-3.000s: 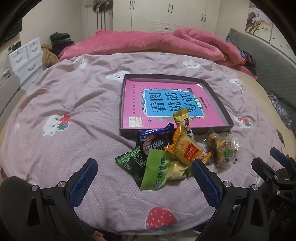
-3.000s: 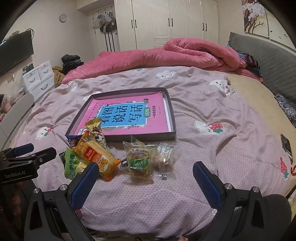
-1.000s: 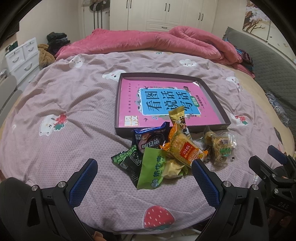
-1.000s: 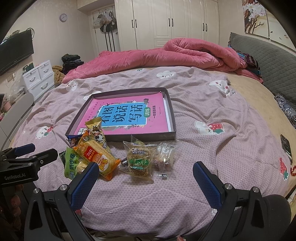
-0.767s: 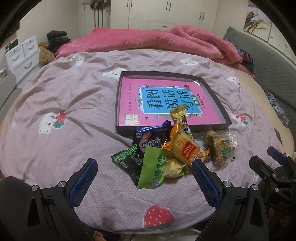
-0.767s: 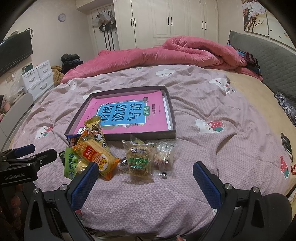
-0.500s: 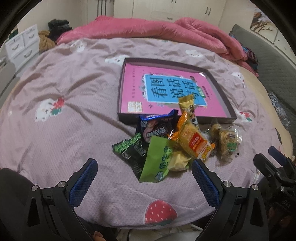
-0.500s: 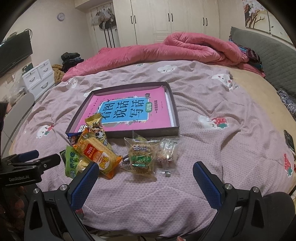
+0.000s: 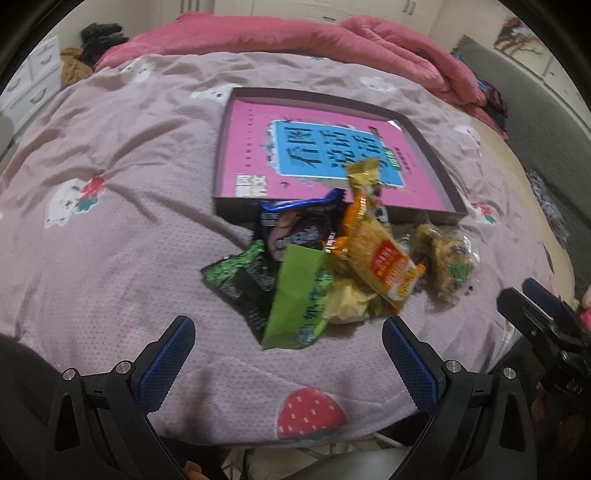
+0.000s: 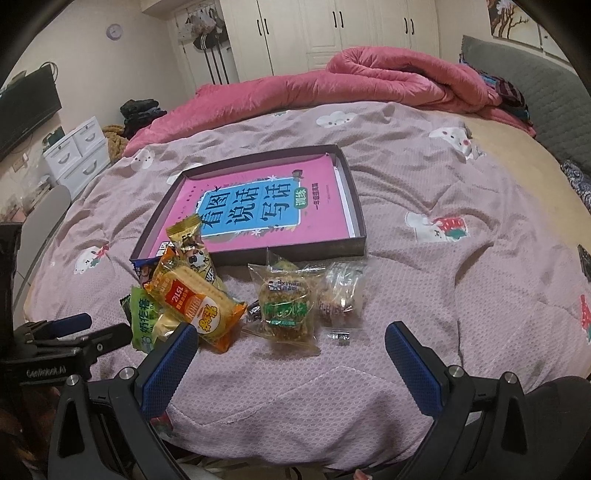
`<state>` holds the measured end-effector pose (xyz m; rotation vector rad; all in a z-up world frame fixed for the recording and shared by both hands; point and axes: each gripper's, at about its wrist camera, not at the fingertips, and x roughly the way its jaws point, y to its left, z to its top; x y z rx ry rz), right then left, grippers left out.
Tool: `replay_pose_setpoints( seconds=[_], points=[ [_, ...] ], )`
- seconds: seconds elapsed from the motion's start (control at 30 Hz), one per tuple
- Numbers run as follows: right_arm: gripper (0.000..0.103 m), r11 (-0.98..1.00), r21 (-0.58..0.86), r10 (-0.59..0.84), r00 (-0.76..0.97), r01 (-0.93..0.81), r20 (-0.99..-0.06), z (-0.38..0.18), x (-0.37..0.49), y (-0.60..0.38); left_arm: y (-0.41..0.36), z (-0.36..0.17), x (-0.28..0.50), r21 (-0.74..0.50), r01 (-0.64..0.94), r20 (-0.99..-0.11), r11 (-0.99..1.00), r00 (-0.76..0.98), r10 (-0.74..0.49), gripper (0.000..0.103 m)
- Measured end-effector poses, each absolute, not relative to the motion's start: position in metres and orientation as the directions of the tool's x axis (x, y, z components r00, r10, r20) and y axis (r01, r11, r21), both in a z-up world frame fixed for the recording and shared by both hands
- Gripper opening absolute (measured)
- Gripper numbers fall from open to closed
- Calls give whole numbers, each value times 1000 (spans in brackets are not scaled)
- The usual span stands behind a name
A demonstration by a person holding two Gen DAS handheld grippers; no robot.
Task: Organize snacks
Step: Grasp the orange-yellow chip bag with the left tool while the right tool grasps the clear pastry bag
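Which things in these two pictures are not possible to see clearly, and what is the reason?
- Blue packet: left wrist view, print smeared by motion blur; in the right wrist view the orange packet covers nearly all of it.
- Yellow packet: left wrist view, mostly buried under the orange and green packets.
- Small item beside the clear packets: right wrist view, too small to identify.

**Bedroom around my bed**

I list: mauve bedspread [image 10: 424, 206]; pink quilt [image 10: 332, 85] heaped at its far edge; white wardrobes [image 10: 332, 33]; wall clock [image 10: 114, 31]; television [image 10: 27, 110]; white drawers [image 10: 79, 151]; grey headboard [image 10: 524, 85]; tree picture [image 10: 511, 16].
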<state>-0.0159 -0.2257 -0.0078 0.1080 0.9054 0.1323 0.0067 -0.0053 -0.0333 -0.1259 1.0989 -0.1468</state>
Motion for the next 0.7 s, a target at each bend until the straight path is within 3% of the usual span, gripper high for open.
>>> replay_pose_setpoints(
  seconds=[0.53, 0.7],
  points=[
    [102, 973, 225, 220, 549, -60, -807, -28, 6, -230, -19, -24, 21, -233, 148, -824, 961, 495, -276, 94],
    [92, 971, 226, 230, 536, -75, -812, -33, 14, -226, -22, -21, 31, -236, 171, -816, 957, 499, -290, 94]
  ],
)
